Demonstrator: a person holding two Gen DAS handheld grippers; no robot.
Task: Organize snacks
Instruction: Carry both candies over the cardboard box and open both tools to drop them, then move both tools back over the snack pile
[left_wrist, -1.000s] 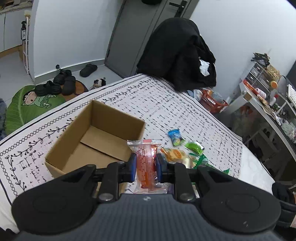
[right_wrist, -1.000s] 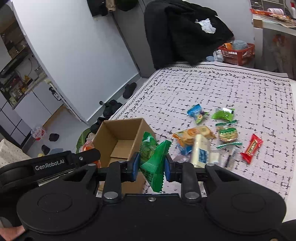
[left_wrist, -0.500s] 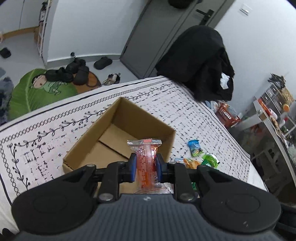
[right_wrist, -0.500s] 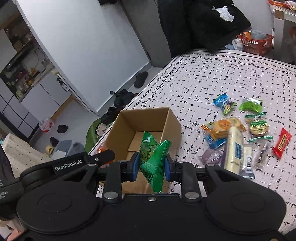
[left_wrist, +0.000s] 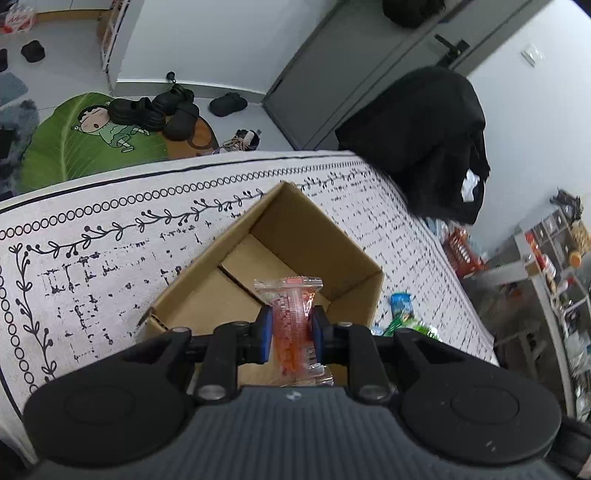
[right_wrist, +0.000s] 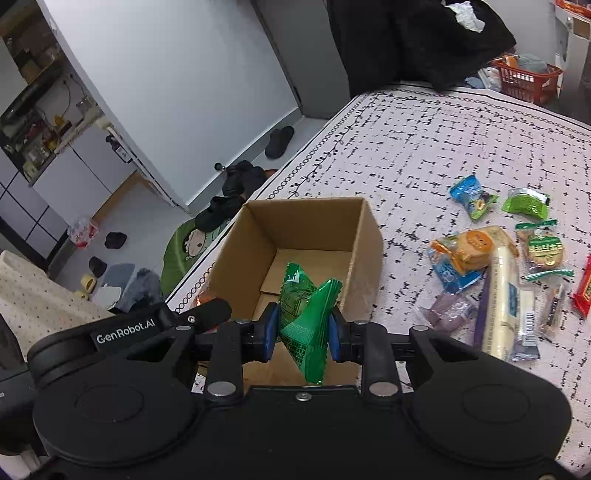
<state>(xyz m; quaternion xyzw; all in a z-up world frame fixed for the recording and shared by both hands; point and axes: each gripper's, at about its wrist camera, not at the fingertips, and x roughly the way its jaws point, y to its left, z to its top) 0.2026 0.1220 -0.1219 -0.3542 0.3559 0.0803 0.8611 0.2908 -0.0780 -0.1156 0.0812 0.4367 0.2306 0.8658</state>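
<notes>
An open cardboard box sits on the patterned white bedspread, with nothing visible inside. My left gripper is shut on a clear packet of orange-red snack, held over the box's near side. My right gripper is shut on a crumpled green packet, also above the box's near edge. In the right wrist view the left gripper's black body shows just left of the box. Several loose snacks lie on the bedspread to the right of the box.
A red candy bar, blue packet and green packet lie among the snacks. A black coat hangs past the bed's far end. A red basket and shoes are on the floor.
Both grippers have moved left toward the box, each still holding its packet, and now hang over its near side. The left gripper's view has rolled.
</notes>
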